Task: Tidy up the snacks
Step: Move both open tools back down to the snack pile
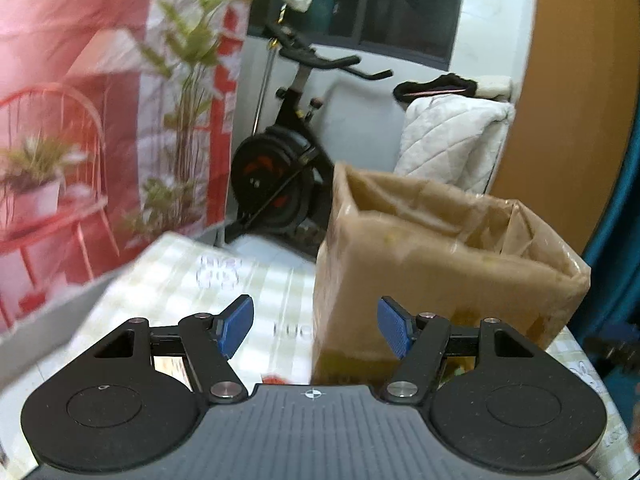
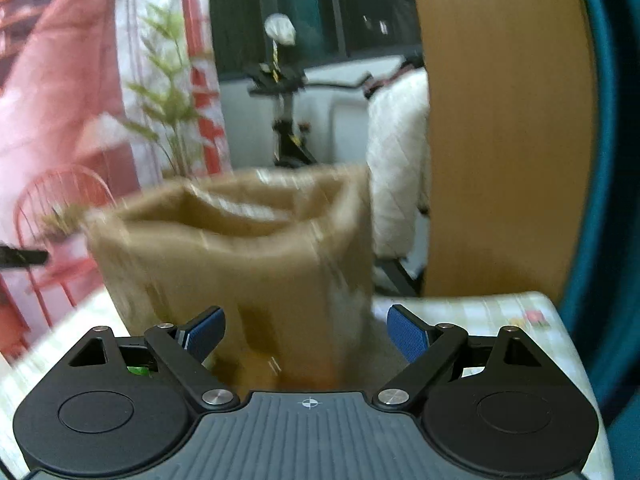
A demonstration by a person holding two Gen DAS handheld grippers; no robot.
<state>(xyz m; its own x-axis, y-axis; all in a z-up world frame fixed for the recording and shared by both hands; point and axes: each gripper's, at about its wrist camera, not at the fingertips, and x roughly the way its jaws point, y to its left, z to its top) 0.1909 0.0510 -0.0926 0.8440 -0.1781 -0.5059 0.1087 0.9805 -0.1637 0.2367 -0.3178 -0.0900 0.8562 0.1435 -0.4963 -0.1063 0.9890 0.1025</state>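
Left gripper [image 1: 316, 328] and right gripper [image 2: 306, 334]: jaws spread, empty. Tall brown tape-wrapped cardboard box [image 1: 440, 256] just ahead on checked-cloth table [image 1: 180, 280], overlapping left's right jaw. Risk: heavy blur, fast approach could knock box over.

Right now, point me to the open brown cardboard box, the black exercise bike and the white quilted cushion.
Open brown cardboard box [image 1: 432, 264]: left wrist view, front wall.
Black exercise bike [image 1: 276, 176]: left wrist view, flywheel.
White quilted cushion [image 1: 452, 140]: left wrist view, front face.
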